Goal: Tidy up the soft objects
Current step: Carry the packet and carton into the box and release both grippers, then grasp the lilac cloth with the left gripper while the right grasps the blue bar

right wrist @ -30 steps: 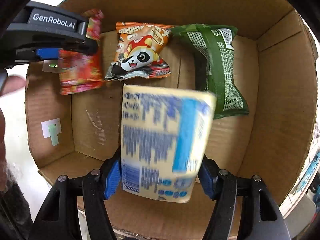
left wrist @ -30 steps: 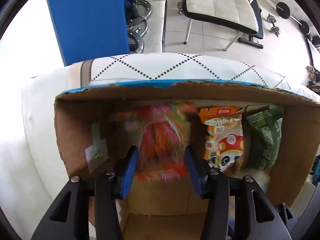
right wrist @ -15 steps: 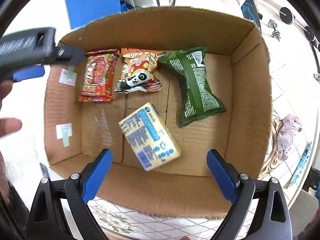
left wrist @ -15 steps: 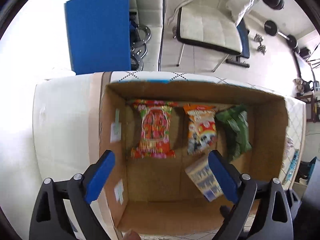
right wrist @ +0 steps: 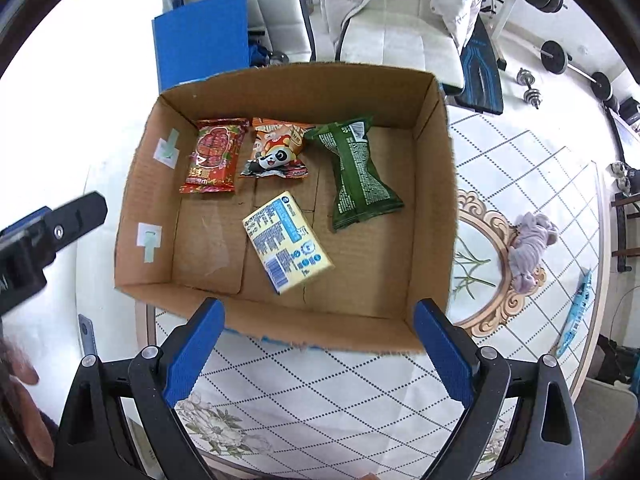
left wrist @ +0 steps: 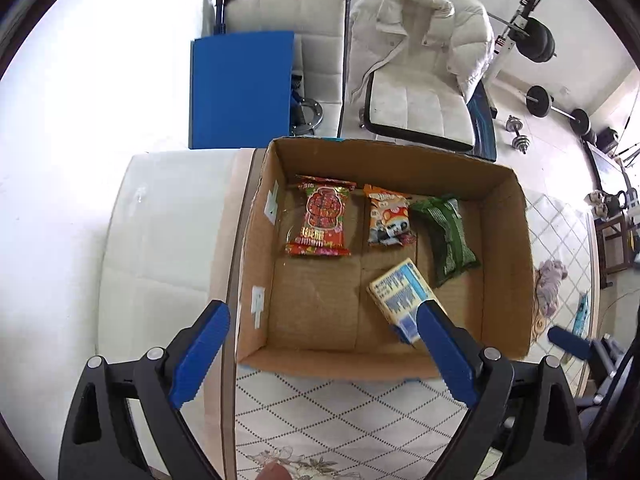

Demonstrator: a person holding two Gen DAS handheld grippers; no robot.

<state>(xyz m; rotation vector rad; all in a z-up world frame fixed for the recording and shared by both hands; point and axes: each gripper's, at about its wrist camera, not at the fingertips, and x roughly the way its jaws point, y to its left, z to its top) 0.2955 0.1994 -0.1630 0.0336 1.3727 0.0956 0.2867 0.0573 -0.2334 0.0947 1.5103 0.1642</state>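
inside cardboard box point(right wrist: 434, 200): panda-printed snack packet point(right wrist: 276, 154)

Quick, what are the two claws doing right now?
Left claw: open, holding nothing.
Right claw: open, holding nothing.

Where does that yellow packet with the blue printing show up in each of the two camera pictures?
Left wrist: yellow packet lies low right in the cardboard box, partly behind the right finger.
Right wrist: yellow packet lies mid-box, fully visible.
Shared landmark: green packet, just right of it.
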